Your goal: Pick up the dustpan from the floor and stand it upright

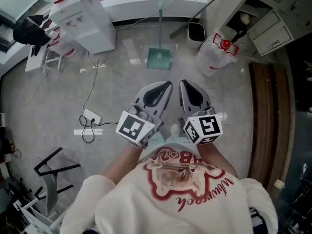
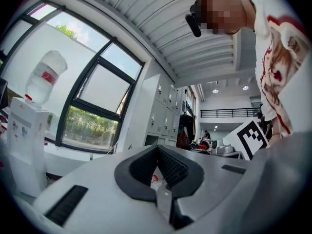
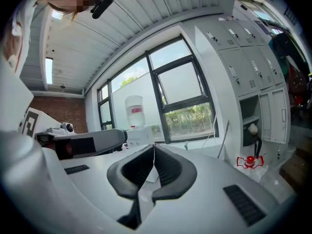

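The dustpan point(image 1: 159, 58) is green and translucent. It rests on the grey floor ahead of me, and its long thin handle point(image 1: 160, 18) runs away toward the far wall. Whether it lies flat or stands, I cannot tell. Both grippers are held close to my chest, side by side, well short of the dustpan. The left gripper point(image 1: 168, 84) point(image 2: 157, 149) is shut, its dark pads meeting at the tip with nothing between them. My right gripper point(image 1: 183, 83) point(image 3: 154, 146) is also shut and empty. The dustpan shows in neither gripper view.
A water dispenser point(image 1: 83, 18) stands at the back left. Right of the dustpan are a white bin point(image 1: 196, 32) and a plastic bag with red handles point(image 1: 217, 50). A power strip with its cable point(image 1: 91, 117) lies on the floor at the left. Lockers point(image 1: 278, 18) line the right.
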`<state>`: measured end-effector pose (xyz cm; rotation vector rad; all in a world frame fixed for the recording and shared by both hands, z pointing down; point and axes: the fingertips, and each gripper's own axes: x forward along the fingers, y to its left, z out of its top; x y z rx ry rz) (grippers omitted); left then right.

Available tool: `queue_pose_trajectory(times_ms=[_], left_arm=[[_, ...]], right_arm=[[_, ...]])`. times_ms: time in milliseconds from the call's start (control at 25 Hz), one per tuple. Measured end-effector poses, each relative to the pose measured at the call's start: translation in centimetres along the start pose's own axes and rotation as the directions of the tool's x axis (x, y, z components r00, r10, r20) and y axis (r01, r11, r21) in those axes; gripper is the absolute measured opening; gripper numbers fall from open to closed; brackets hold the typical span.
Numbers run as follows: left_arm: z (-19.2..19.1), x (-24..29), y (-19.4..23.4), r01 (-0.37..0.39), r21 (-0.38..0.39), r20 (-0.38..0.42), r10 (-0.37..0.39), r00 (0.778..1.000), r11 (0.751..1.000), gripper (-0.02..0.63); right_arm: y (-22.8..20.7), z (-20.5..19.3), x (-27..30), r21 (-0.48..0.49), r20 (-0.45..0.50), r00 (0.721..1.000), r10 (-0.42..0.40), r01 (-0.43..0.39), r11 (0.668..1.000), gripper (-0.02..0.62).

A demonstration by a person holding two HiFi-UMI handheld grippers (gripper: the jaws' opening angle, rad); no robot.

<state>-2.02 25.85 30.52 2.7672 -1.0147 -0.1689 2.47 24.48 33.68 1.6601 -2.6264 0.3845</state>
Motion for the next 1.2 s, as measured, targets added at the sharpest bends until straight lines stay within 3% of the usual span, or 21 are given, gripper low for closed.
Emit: queue_pose_trajectory(times_ms=[160, 520, 1200], left_arm=[[1.7, 0.1, -1.0, 0.005, 0.02, 0.024, -0.006, 1.0, 1.0, 0.02], [2.6, -0.4, -3.1, -0.012, 0.042, 0.044, 0.01, 0.999, 0.999, 0.02], [4.6, -2.1, -3.6, -0.057, 0.088, 0.072, 0.05, 0.996, 0.994, 0.02]], right_arm=[[0.3, 1.8, -0.3, 0.022, 0.019, 0.999, 0.027, -0.027, 0.999, 0.025], [1.4, 4.4, -2.0, -0.053, 0.063, 0.994, 0.084, -0.08, 0.995, 0.025], [3.9, 5.7, -2.4, -0.063, 0.081, 0.983, 0.163, -0.158, 0.985, 0.025]])
